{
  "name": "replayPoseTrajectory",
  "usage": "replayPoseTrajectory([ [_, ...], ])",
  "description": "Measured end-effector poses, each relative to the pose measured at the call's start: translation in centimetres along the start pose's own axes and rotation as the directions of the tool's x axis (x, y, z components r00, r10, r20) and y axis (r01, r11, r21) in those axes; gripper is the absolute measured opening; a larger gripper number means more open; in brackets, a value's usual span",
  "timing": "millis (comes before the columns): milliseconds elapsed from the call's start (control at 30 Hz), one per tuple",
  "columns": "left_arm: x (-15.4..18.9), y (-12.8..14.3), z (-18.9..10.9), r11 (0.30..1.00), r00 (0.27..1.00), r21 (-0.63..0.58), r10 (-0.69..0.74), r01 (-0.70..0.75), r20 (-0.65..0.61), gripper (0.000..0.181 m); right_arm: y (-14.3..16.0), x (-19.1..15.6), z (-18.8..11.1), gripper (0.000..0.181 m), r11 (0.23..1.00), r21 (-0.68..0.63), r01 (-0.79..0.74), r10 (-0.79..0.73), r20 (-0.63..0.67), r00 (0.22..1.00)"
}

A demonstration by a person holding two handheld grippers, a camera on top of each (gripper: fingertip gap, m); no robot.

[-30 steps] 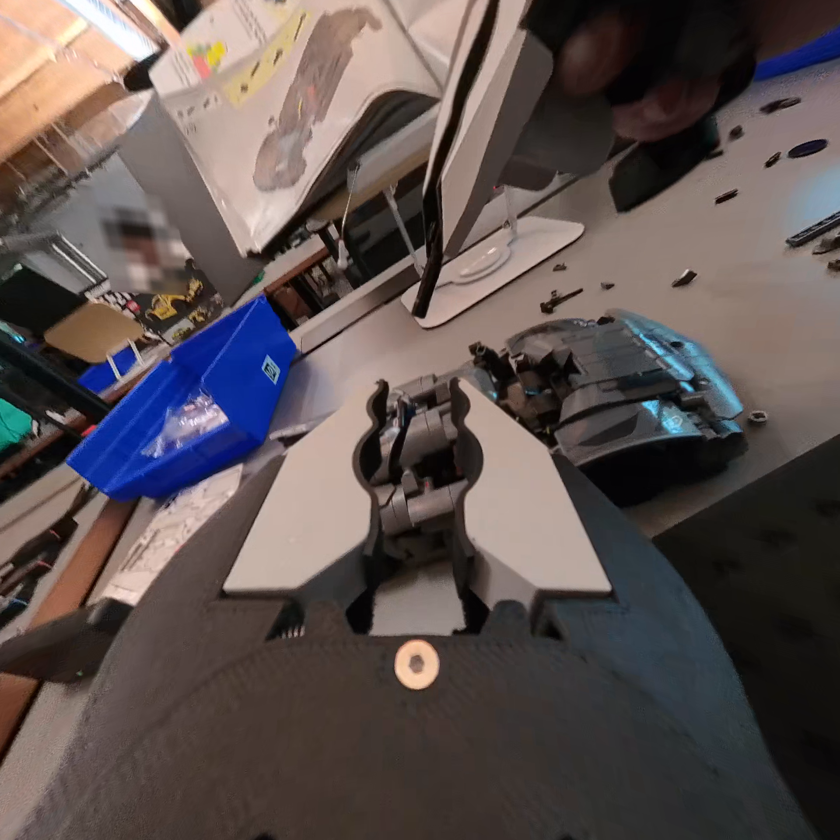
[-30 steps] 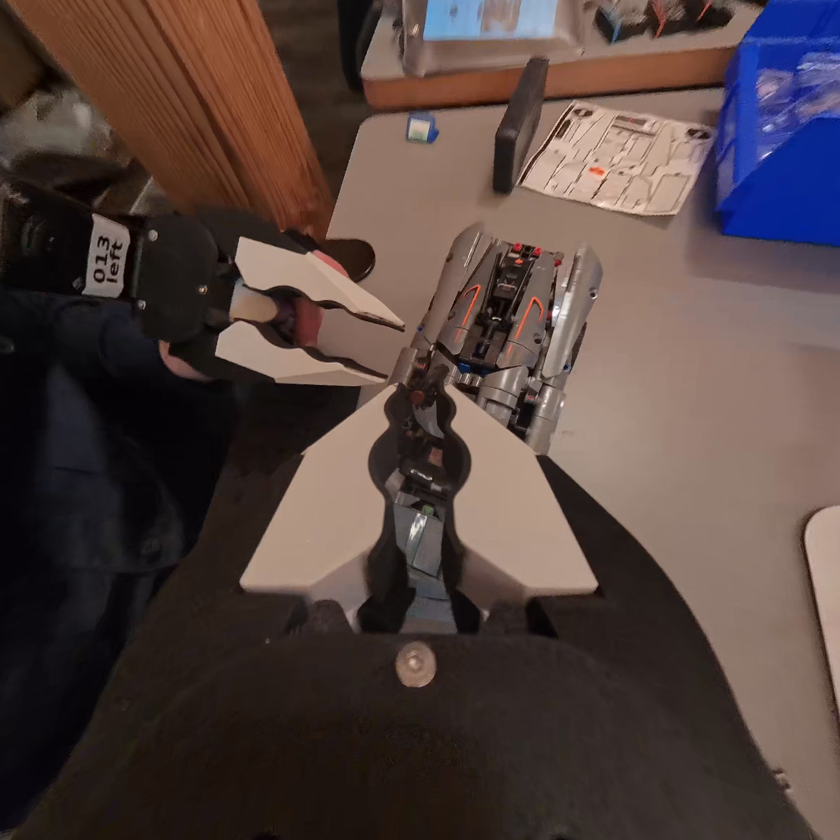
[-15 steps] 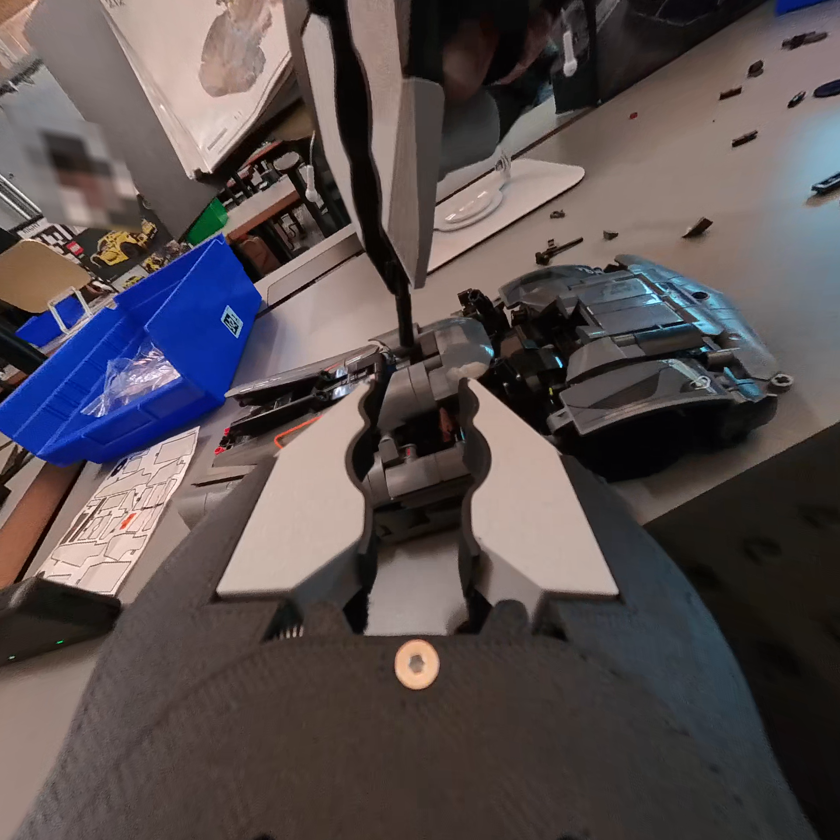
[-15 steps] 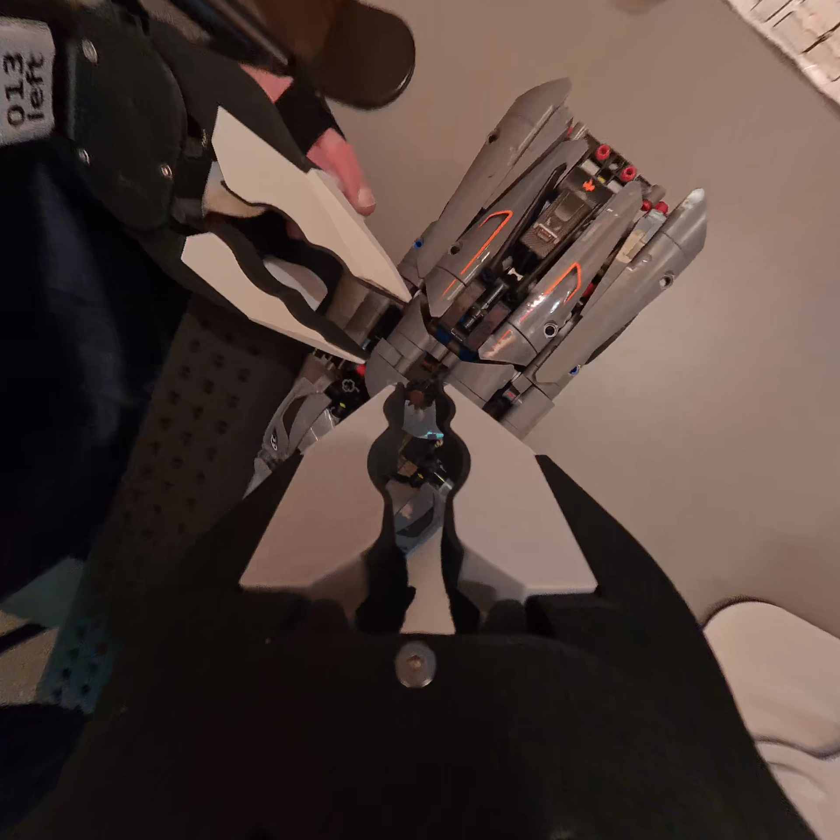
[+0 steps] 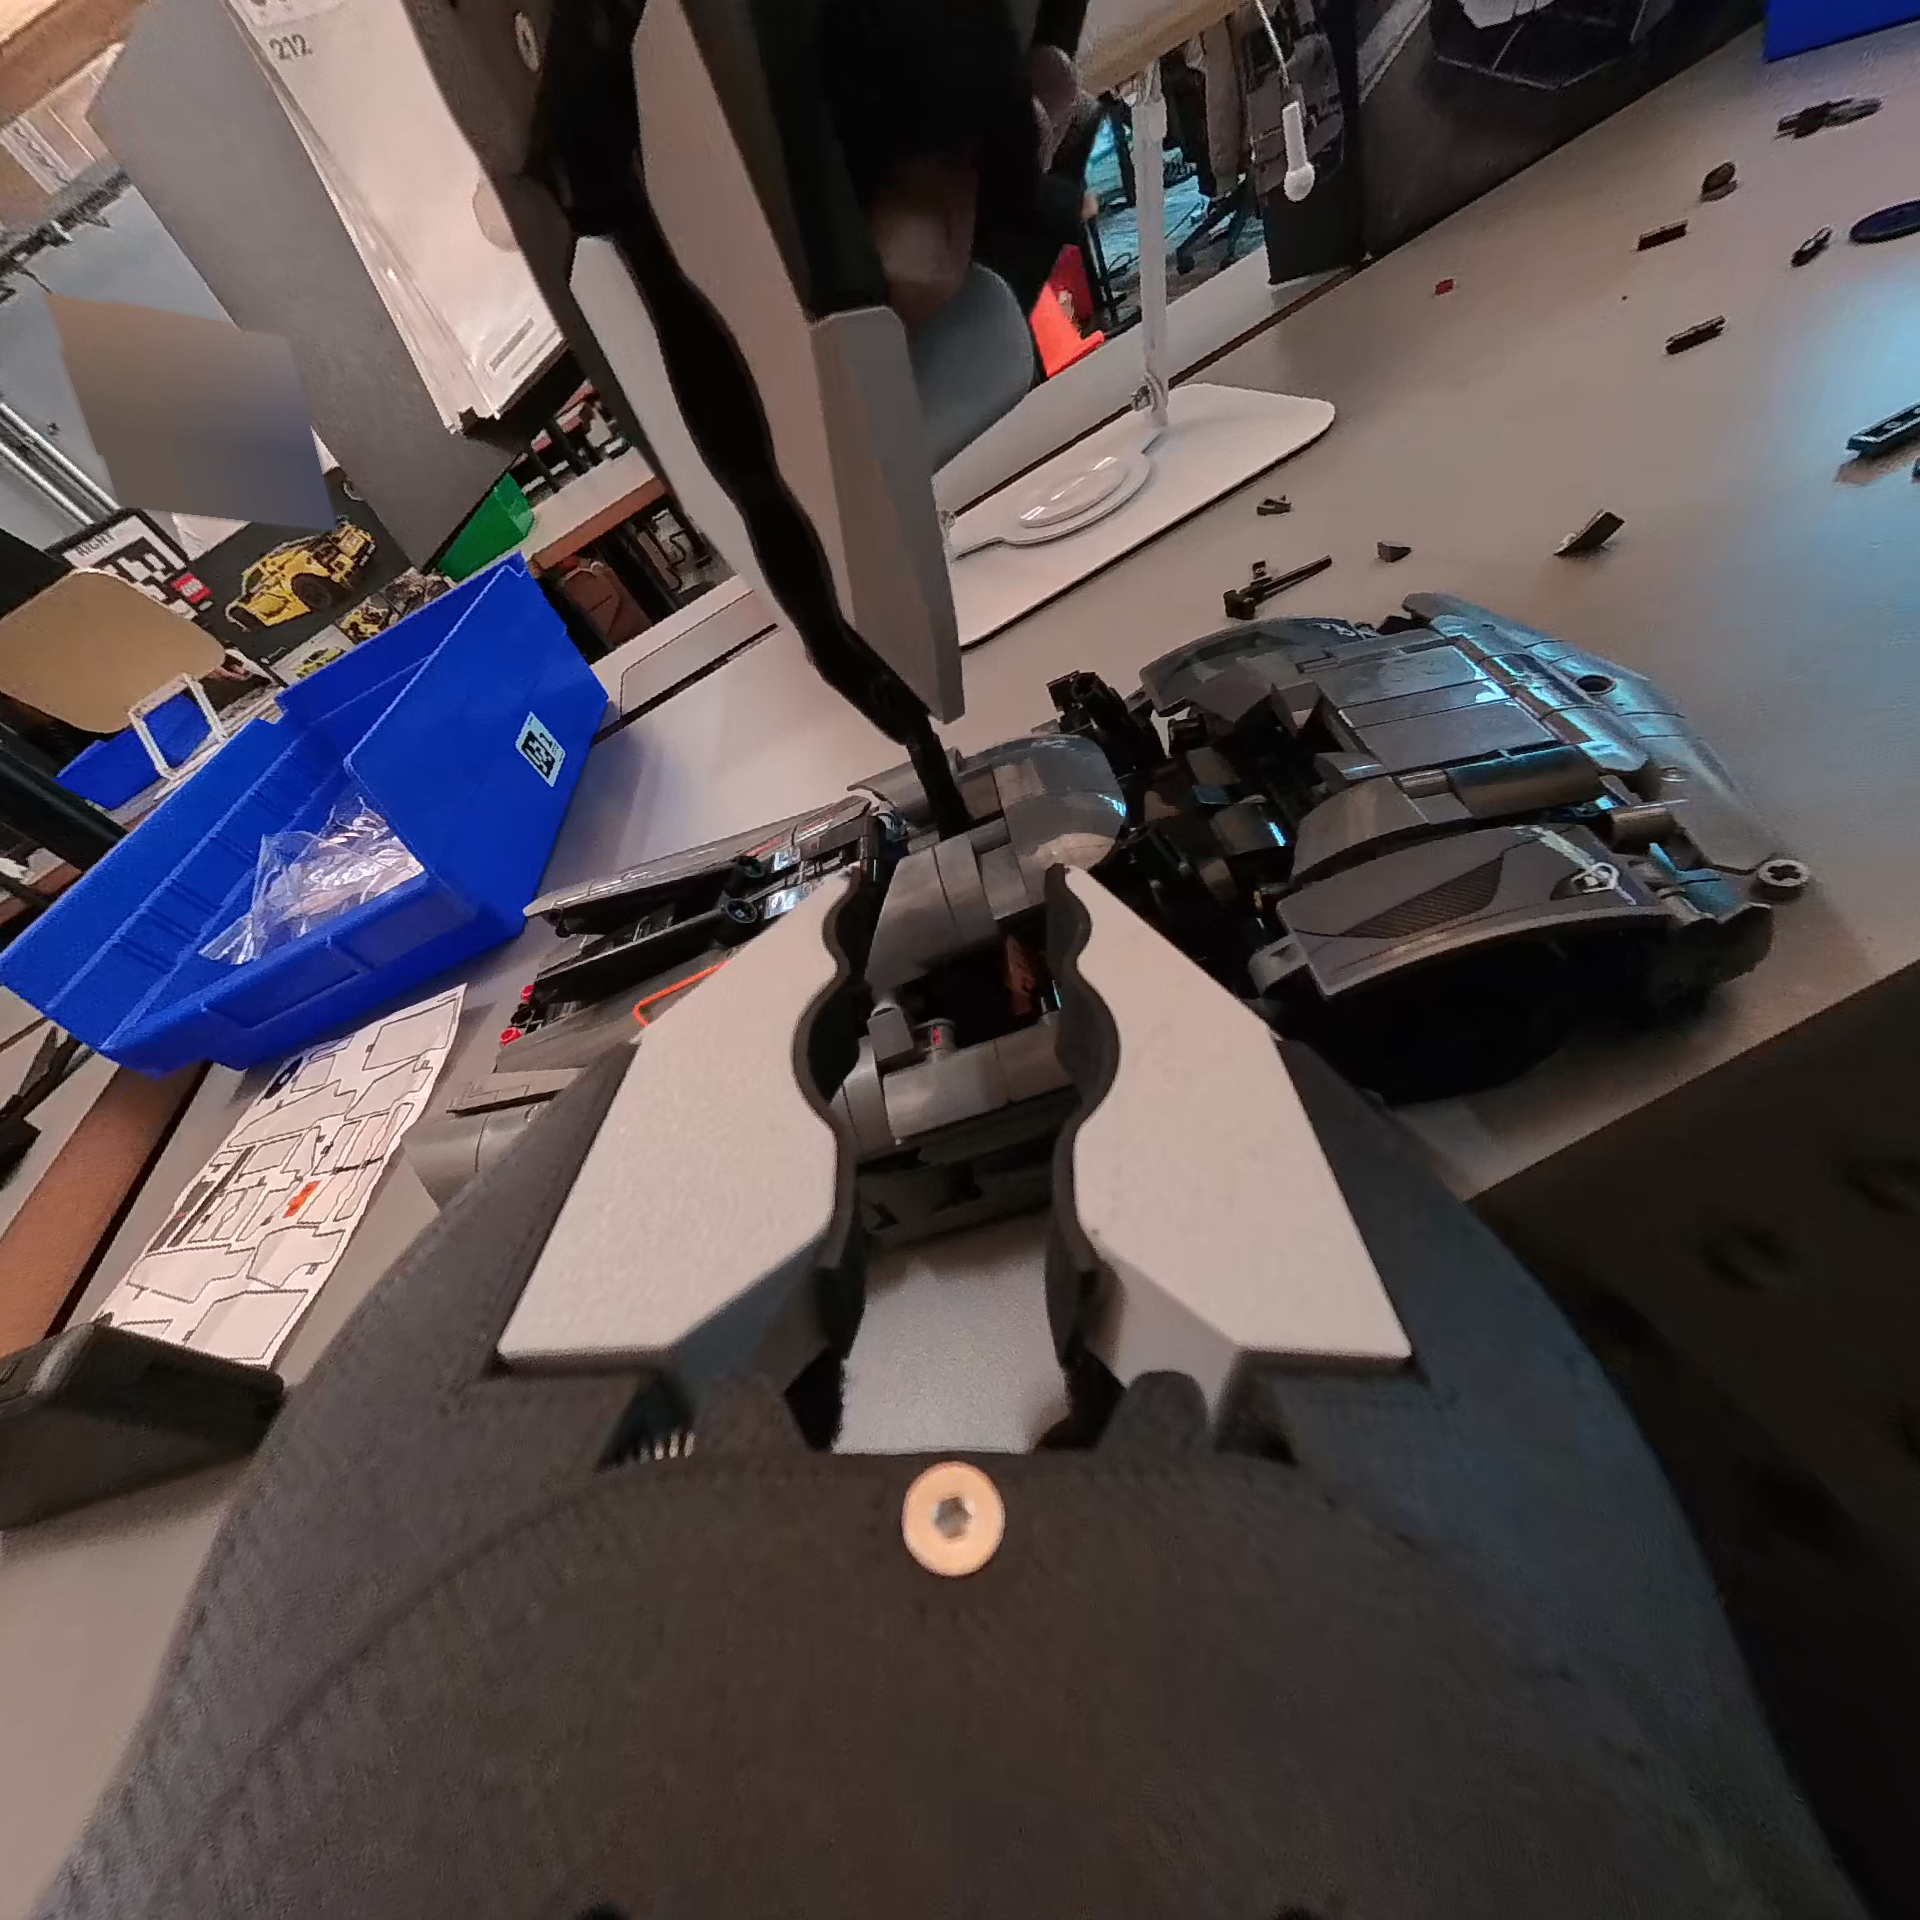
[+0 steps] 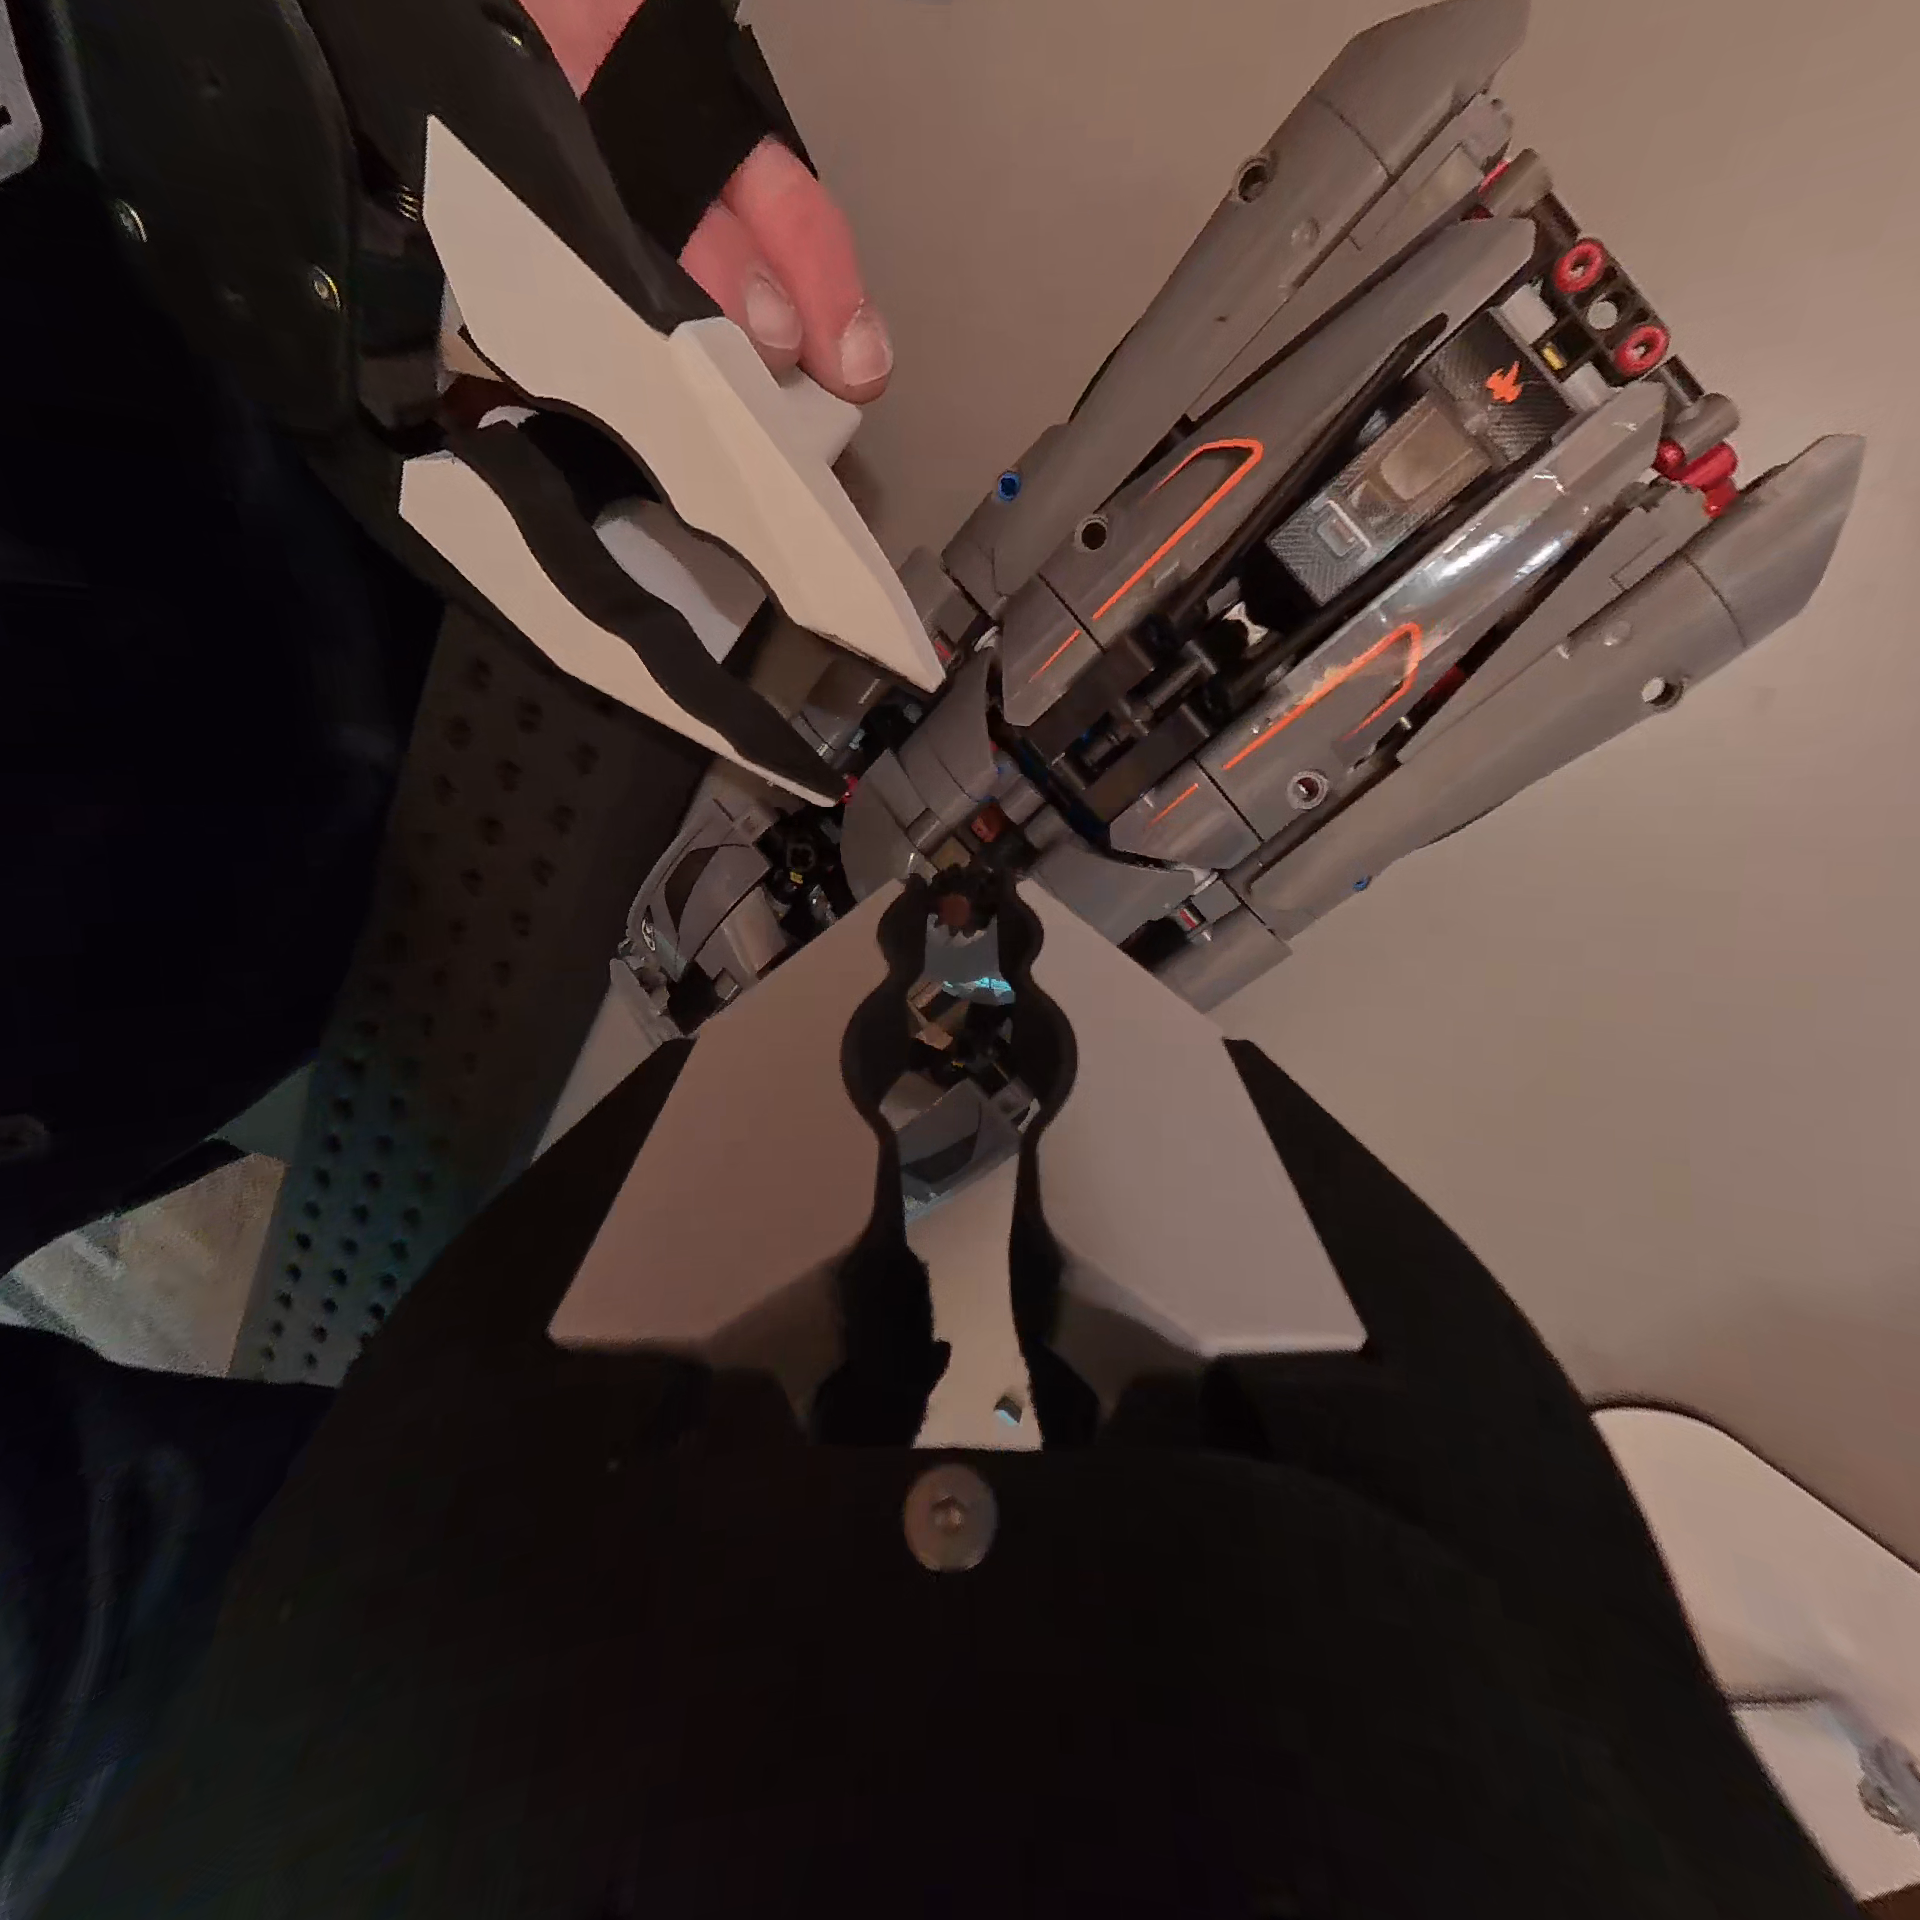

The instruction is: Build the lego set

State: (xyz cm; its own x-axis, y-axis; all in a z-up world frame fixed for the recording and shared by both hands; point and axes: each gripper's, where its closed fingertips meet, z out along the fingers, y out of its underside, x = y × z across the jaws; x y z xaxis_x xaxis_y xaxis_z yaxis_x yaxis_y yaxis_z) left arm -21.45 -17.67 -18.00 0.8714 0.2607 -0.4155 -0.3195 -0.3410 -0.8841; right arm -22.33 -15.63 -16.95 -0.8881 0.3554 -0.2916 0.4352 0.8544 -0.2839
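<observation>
both tools, left tool (image 5: 951,914) and right tool (image 6: 961,914), clamp the grey lego model (image 6: 1351,582), its long axis pointing away up-right

Your grey table (image 5: 1558,436) carries a white stand base (image 5: 1122,468); a blue bin (image 5: 436,769) sits at its left edge.

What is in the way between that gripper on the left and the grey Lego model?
Nothing visible. The left gripper already has its fingers around a grey block of the Lego model. The right gripper comes down just beyond, not between them.
</observation>
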Motion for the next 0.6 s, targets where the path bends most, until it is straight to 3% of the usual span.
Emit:
replayPoseTrajectory([
  [333,0.0,0.0,0.0,1.000,1.000,0.002,-0.004,0.004,-0.004,0.031,0.1,0.2,0.4,0.011,0.999,-0.031,-0.028,0.029,0.059,0.998],
  [600,0.1,0.1,0.0,1.000,1.000,-0.005,0.001,-0.001,-0.008,0.031,0.2,0.5,1.4,0.011,0.996,-0.072,-0.043,0.046,0.035,0.998],
])
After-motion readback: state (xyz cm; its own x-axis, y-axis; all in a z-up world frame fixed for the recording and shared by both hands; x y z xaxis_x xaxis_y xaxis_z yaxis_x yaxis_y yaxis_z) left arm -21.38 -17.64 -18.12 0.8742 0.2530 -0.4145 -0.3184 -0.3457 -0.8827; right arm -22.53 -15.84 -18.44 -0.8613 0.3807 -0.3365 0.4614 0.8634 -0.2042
